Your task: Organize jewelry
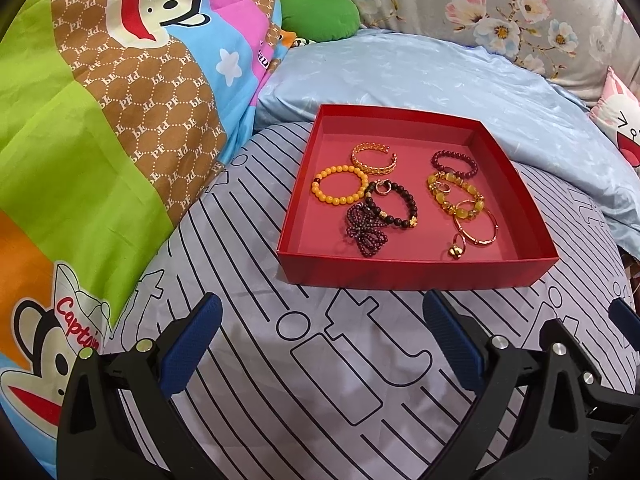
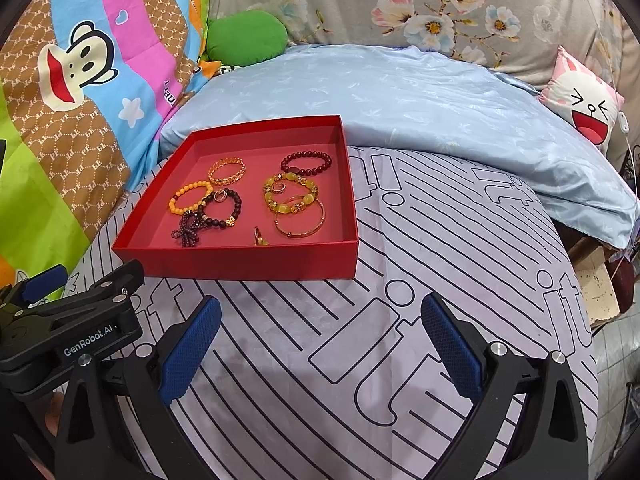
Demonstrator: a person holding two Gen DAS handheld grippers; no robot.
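Note:
A red tray (image 1: 416, 274) (image 2: 248, 266) sits on the striped bedsheet and holds several bracelets and rings: an orange bead bracelet (image 1: 339, 184) (image 2: 190, 198), a gold cuff (image 1: 374, 158) (image 2: 227, 171), a dark bead bracelet (image 1: 394, 204) (image 2: 222, 208), a purple beaded bow (image 1: 366, 230) (image 2: 189, 230), a maroon bracelet (image 1: 454, 164) (image 2: 307, 163), a yellow stone bracelet (image 1: 456, 196) (image 2: 290, 194), a gold bangle (image 1: 478, 224) (image 2: 300, 220) and a gold ring (image 1: 456, 250) (image 2: 260, 238). My left gripper (image 1: 322, 334) is open and empty in front of the tray. My right gripper (image 2: 320, 336) is open and empty beside it.
A colourful cartoon quilt (image 1: 100, 120) rises on the left. A light blue pillow (image 1: 420, 76) lies behind the tray, with a green cushion (image 1: 320, 14) and a pink cartoon cushion (image 2: 584, 100) further back. The bed edge drops off at the right (image 2: 600, 288).

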